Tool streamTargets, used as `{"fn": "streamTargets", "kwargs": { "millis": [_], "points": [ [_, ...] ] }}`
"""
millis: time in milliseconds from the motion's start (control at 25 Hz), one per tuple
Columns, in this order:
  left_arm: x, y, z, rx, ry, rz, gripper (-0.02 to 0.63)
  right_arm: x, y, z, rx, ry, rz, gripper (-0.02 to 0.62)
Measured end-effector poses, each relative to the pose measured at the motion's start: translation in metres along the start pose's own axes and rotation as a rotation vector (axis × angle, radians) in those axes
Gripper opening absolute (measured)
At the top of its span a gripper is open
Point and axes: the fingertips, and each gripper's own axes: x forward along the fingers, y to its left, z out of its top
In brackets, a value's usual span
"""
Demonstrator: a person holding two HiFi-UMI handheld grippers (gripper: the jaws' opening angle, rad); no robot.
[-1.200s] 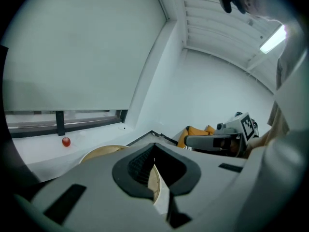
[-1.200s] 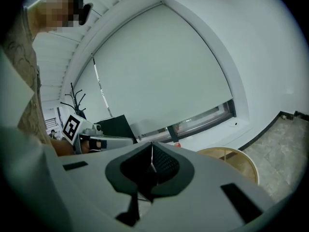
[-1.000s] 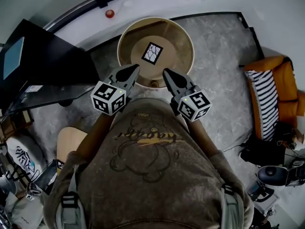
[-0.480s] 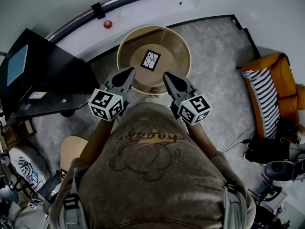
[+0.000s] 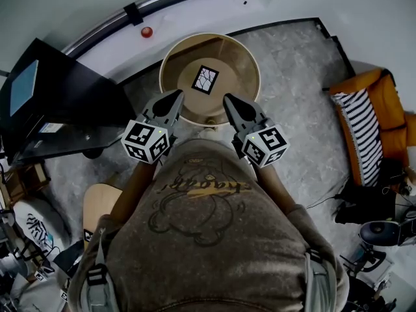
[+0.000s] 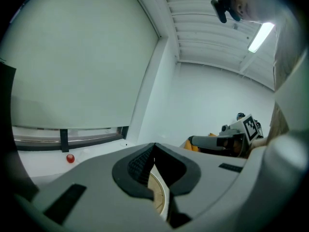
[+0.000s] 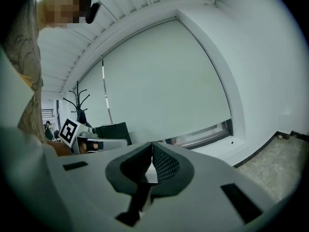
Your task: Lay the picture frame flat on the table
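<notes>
A small picture frame (image 5: 205, 80) with a black border and a white cracked-line print lies flat on the round wooden table (image 5: 240, 60). My left gripper (image 5: 177, 97) hovers at the table's near-left rim, jaws shut and empty. My right gripper (image 5: 228, 100) hangs at the near-right rim, also shut with nothing in it. Both stay short of the frame, which lies between and beyond their tips. In the left gripper view the left gripper (image 6: 154, 145) points up at a white wall, with a sliver of table (image 6: 158, 199) below it. The right gripper (image 7: 152, 144) shows its tips meeting.
A black desk (image 5: 58, 99) stands to the left, and an orange chair with a striped cushion (image 5: 367, 125) to the right. A small red ball (image 5: 147, 32) sits by the curved wall ledge. Bags and cables (image 5: 370, 213) lie on the grey carpet at right.
The head view has shifted slightly, so the table and frame sit a little further left and lower. Both grippers hold nearly the same pose at the table's near rim.
</notes>
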Motion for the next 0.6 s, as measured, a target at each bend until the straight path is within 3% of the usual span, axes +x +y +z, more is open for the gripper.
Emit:
{"fn": "streamTargets", "kwargs": {
  "millis": [600],
  "points": [
    [-0.017,0.011,-0.012,-0.014,0.008,0.019,0.018,0.005,0.015,-0.008,0.023,-0.017,-0.014,0.020]
  ]
}}
